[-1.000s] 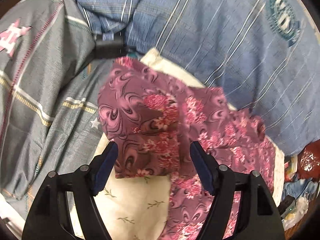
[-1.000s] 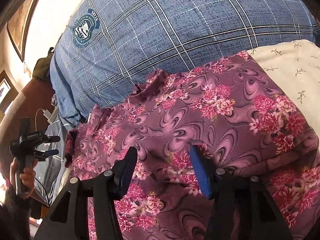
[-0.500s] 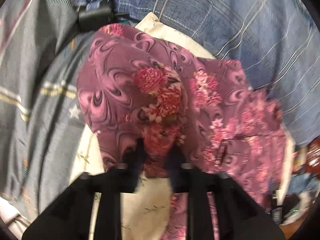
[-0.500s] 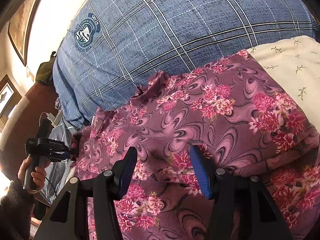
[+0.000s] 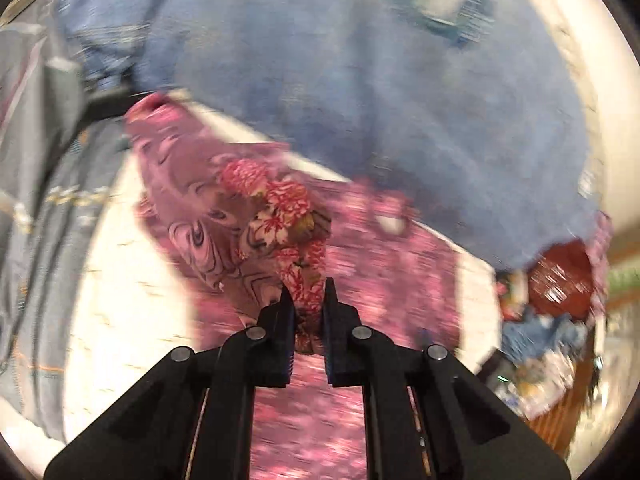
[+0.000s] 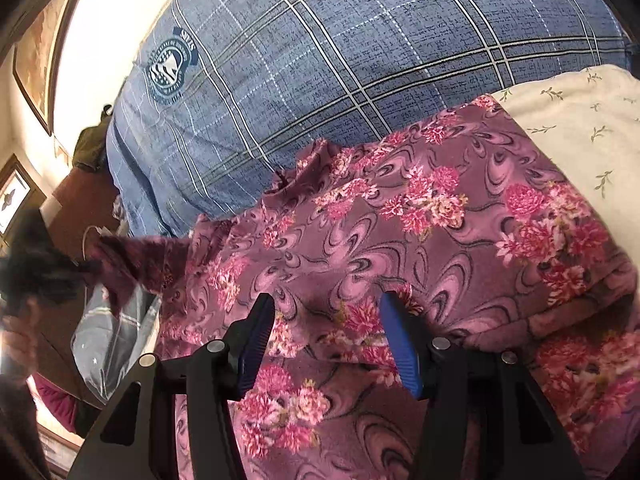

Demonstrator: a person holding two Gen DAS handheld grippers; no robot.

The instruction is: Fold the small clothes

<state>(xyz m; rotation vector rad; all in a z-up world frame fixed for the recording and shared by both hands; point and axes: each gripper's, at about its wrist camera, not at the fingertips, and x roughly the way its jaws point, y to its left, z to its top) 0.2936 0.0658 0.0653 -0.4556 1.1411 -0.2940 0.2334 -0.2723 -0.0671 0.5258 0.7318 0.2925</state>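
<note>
Left gripper (image 5: 306, 294), apart a second ago, now clamped on floral garment (image 5: 280, 216) edge — fold lift begun; right gripper (image 6: 326, 308) unchanged, fingers apart over cloth.

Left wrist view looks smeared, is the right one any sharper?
Left wrist view: heavy motion blur, only the left gripper and the pinched floral garment read clearly. Right wrist view: sharp on the garment and blue plaid pillow; far-left edge blurred.

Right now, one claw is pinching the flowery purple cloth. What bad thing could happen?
The left gripper pinches only a thin bunch of the floral cloth, so it could slip out mid-pull. The right gripper is open, with its fingers resting on the cloth, so the rest may drag and wrinkle across the cream sheet.
</note>
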